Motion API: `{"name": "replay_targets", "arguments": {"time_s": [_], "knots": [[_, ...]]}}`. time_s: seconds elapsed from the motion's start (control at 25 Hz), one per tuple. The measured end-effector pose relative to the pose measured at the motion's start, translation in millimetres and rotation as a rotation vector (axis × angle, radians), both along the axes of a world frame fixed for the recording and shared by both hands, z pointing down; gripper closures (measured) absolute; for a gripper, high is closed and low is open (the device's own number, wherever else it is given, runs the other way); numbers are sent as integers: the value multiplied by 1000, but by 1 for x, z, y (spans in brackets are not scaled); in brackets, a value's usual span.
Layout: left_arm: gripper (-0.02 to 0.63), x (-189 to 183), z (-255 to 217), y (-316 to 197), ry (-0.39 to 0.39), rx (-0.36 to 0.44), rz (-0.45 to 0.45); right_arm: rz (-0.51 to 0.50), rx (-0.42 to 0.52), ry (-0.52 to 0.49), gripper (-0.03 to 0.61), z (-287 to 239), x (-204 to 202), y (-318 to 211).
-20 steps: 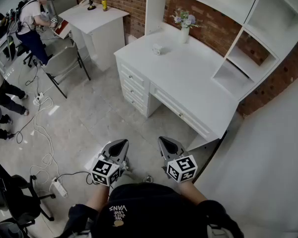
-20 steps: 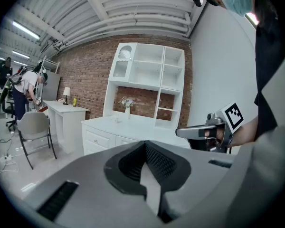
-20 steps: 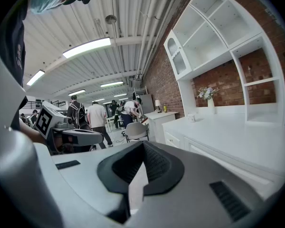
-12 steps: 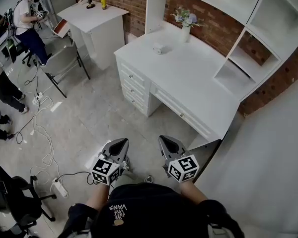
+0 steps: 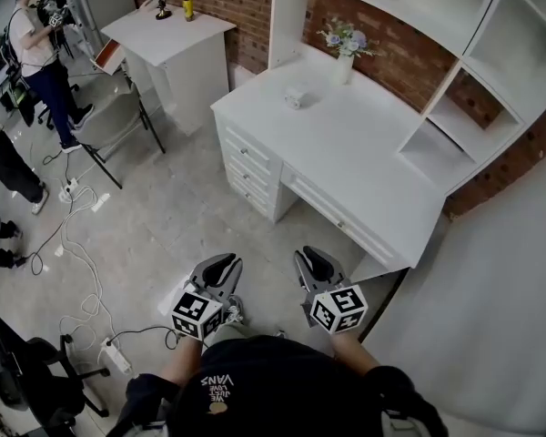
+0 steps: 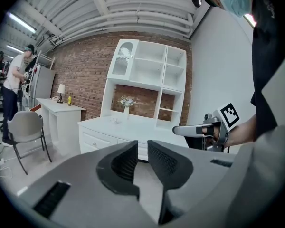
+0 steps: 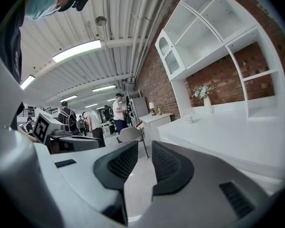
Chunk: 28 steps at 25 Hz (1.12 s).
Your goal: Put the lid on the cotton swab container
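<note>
A small white object (image 5: 294, 96), too small to make out, sits on the white desk (image 5: 364, 153) near the vase of flowers (image 5: 344, 60). It also shows as a speck in the left gripper view (image 6: 115, 120) and the right gripper view (image 7: 188, 119). I cannot tell a lid apart from it. Both grippers hang close to the person's body over the floor, well short of the desk. My left gripper (image 5: 220, 264) (image 6: 142, 144) has its jaws nearly together with nothing between them. A narrow empty gap shows between the jaws of my right gripper (image 5: 311, 258) (image 7: 145, 144).
The desk has drawers (image 5: 250, 167) on its front and a shelf unit (image 5: 455, 107) at the right. A side table (image 5: 168, 27) with a lamp, a folding chair (image 5: 109, 121), floor cables (image 5: 73, 244) and a power strip (image 5: 116, 358) lie to the left. People (image 5: 41, 44) stand at the far left.
The view has shifted a little, so the desk sits slightly further right. The person at the far left has stepped along. Both grippers stay where they were.
</note>
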<state>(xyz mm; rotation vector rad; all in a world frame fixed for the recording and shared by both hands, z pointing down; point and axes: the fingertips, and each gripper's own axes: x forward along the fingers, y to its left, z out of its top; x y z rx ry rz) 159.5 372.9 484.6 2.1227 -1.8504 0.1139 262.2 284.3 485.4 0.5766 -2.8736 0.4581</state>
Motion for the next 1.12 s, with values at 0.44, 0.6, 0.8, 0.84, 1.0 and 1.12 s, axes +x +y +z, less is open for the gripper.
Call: {"name": "replay_targets", "arguments": {"time_s": [0.44,0.6,0.8,0.84,1.0,1.12], "knots": [[458,-91,-3,-33,17,20,46,93,-9,-10,416,-1,-76,-34],[442,-125,-1,-42,16,16,84,141,-10,-12,406,0,-103,-43],[423,-158,1,-48,13,13,129,194,-16,-12,399,2,-126,-48],[422,-165,1,-50,13,12,131,199,-18,-11,399,2,-131,-49],[422,-180,6,-60,29,11,140,206,-20,7,399,5,-144,-56],[422,-186,11,-69,40,6,142,208,-22,16,399,8,-151,-66]]}}
